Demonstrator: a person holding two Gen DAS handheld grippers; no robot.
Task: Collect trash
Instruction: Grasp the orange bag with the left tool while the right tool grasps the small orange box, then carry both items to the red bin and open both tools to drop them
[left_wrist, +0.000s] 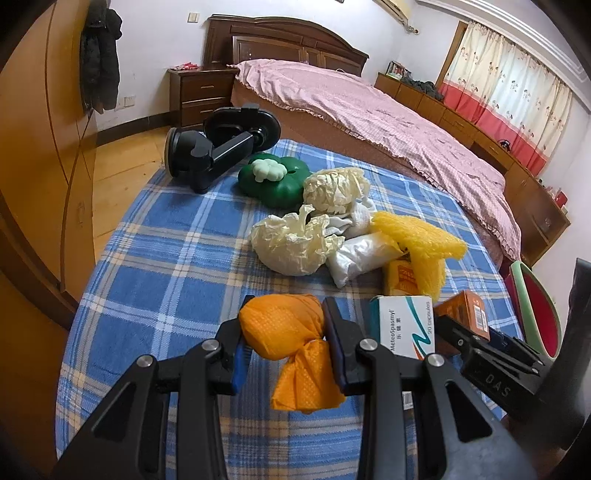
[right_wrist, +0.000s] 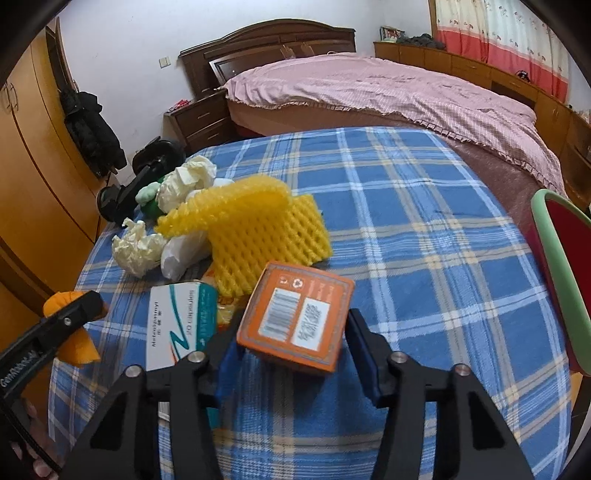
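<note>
My left gripper (left_wrist: 288, 308) is shut on an orange crumpled wad (left_wrist: 280, 325), held just above the blue plaid tablecloth (left_wrist: 166, 258). An orange box (right_wrist: 295, 317) with a barcode label sits tilted between the right gripper's (right_wrist: 295, 323) pads, which press on its two sides. Beside it lies a white and teal medicine box (right_wrist: 181, 325). Behind are a yellow foam net (right_wrist: 258, 225), a white plastic bag (left_wrist: 354, 258), a small yellow carton (left_wrist: 400, 277) and two crumpled cream papers (left_wrist: 291, 243) (left_wrist: 332, 188). In the right wrist view the left gripper (right_wrist: 74, 314) shows at the left edge.
A green clover-shaped container (left_wrist: 273, 181) and a black suction phone holder (left_wrist: 221, 144) lie at the table's far end. A red chair with a green rim (right_wrist: 561, 258) stands at the right. A pink-covered bed (left_wrist: 369, 110) is beyond, a wooden wardrobe (left_wrist: 37, 166) to the left.
</note>
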